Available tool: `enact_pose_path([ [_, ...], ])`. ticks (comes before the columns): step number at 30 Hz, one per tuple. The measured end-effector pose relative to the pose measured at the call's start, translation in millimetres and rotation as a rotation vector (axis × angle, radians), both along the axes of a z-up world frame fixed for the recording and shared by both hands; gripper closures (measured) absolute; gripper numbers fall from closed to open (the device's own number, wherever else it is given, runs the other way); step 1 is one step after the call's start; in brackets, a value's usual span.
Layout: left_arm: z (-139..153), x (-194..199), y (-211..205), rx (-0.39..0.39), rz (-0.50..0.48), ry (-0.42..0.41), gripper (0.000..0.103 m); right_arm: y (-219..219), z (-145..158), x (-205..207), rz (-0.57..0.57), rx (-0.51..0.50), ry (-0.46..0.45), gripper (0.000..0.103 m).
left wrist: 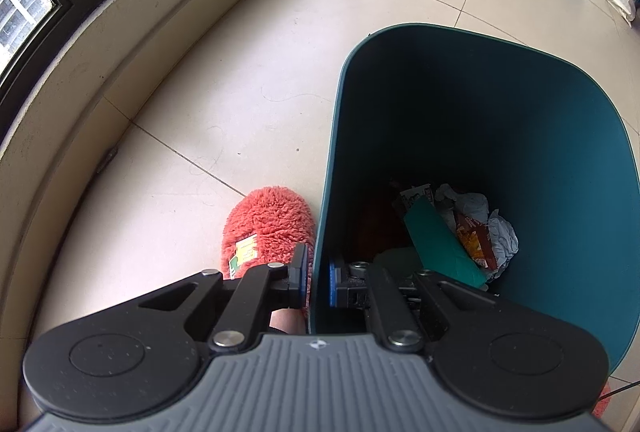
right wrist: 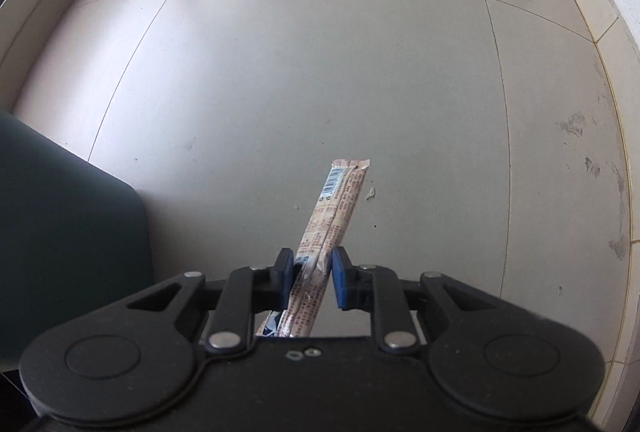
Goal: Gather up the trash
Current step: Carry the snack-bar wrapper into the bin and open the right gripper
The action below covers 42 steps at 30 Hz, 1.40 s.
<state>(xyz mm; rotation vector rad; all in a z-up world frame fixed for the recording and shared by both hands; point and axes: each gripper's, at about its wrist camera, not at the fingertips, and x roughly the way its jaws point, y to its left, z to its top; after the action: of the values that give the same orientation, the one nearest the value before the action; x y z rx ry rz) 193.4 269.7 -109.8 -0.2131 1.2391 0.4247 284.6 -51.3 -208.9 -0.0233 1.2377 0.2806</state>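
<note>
Long thin printed foil wrapper stick point(right wrist: 332, 216) pinched near its lower third by right gripper point(right wrist: 308, 272), poking out over grey tiled floor point(right wrist: 320, 72); probably light, limp, slippery, so best gripped mid-length. Left gripper point(left wrist: 316, 280) clamped on near rim of tall dark-teal plastic bin point(left wrist: 480, 112), crumpled paper point(left wrist: 500, 232) inside.
</note>
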Motion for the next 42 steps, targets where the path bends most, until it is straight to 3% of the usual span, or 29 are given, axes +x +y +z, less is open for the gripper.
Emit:
enact_pose_path([
  [11, 3.3, -3.1, -3.7, 0.023, -0.012, -0.019, 0.094, 45.8, 145.1, -53.1, 0.292, 0.111, -0.229, 0.084],
  [17, 6.5, -4.9, -0.8, 0.009, -0.013, -0.035, 0.094, 97.9, 182.0, -72.8, 0.45, 0.19, -0.274, 0.084],
  [26, 7.2, -5.1, 1.3, -0.014, -0.015, -0.045, 0.094, 194.5, 184.9, -61.9, 0.57, 0.156, -0.256, 0.084],
  [29, 7.2, -5.4, 2.6, -0.024, -0.017, -0.048, 0.094, 216.8, 184.1, -82.7, 0.586, 0.123, -0.224, 0.084],
  [42, 7.4, -6.0, 3.9, -0.022, -0.029, -0.046, 0.094, 250.0, 97.0, -71.9, 0.562, -0.027, -0.076, 0.084],
])
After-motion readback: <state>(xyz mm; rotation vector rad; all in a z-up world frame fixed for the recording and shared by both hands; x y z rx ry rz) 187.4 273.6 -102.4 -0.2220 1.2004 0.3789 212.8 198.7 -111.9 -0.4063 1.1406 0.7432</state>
